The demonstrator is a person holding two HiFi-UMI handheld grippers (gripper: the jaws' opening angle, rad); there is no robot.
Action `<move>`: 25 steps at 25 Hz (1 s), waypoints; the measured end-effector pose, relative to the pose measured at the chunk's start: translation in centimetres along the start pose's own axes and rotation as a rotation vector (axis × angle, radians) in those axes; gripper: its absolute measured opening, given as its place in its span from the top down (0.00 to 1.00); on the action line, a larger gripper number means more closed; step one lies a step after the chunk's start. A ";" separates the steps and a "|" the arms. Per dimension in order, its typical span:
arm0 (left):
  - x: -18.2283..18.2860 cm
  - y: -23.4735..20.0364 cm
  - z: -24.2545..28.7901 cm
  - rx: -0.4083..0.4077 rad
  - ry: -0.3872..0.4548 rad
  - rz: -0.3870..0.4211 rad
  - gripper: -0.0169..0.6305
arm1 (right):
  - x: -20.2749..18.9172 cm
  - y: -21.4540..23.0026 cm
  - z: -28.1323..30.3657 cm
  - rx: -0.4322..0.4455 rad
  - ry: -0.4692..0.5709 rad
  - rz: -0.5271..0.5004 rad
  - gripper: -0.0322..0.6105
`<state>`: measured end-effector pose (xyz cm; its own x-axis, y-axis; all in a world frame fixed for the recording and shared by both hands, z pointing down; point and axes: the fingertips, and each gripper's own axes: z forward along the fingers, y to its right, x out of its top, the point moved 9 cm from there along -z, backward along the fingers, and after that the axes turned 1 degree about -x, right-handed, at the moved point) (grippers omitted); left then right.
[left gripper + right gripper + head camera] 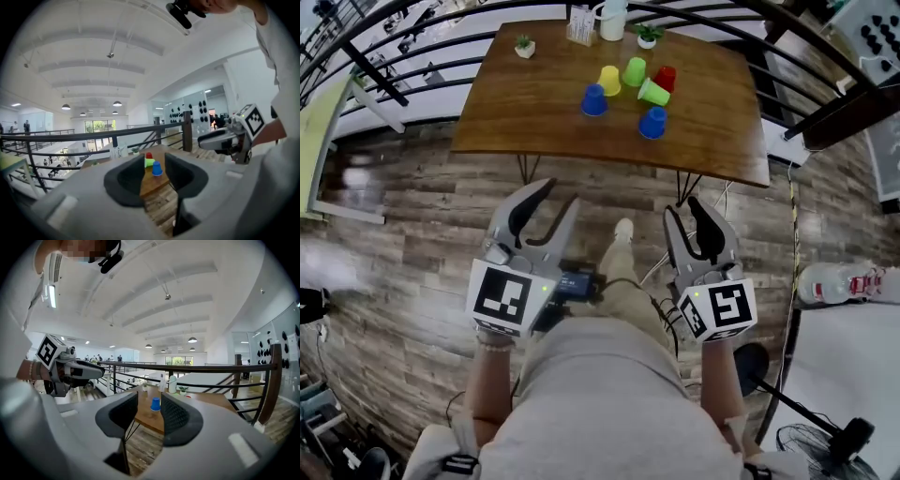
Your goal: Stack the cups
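Note:
Several cups stand on a wooden table (534,122) ahead: two blue cups (594,99) (652,123), a yellow cup (609,80), an upright green cup (634,71), a green cup on its side (653,92) and a red cup (665,78). My left gripper (560,195) and right gripper (682,208) hang over the plank floor, short of the table's near edge, both open and empty. In the left gripper view a blue cup (157,168) shows far off between the jaws, with the red cup (148,155) behind. The right gripper view frames the other blue cup (155,403).
A white jug (613,19), a napkin holder (580,25) and two small potted plants (524,46) (647,36) line the table's far edge. A black railing (412,28) curves behind the table. A water bottle (834,281) lies at the right. My shoe (623,230) is between the grippers.

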<state>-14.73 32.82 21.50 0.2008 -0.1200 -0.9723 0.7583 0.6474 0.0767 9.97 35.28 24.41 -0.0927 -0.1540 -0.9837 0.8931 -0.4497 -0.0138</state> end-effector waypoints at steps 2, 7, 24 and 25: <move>0.3 -0.9 2.1 0.004 -0.006 -0.001 0.77 | 0.2 1.9 2.0 0.014 -0.001 0.001 0.74; 1.3 -3.1 8.4 0.013 -0.042 -0.021 0.72 | 1.4 7.0 7.3 0.049 -0.004 0.001 0.74; 3.0 -10.4 23.4 0.114 -0.087 -0.024 0.68 | 2.2 19.5 21.4 0.207 -0.081 -0.014 0.74; 2.8 -10.7 24.0 0.114 -0.098 -0.034 0.68 | 2.2 19.9 21.9 0.216 -0.087 -0.018 0.74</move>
<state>-7.36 7.53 23.22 0.2294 -0.2167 -0.9489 0.8302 0.5525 0.0745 17.90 6.74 25.93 -0.1535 -0.2154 -0.9644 0.7771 -0.6291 0.0169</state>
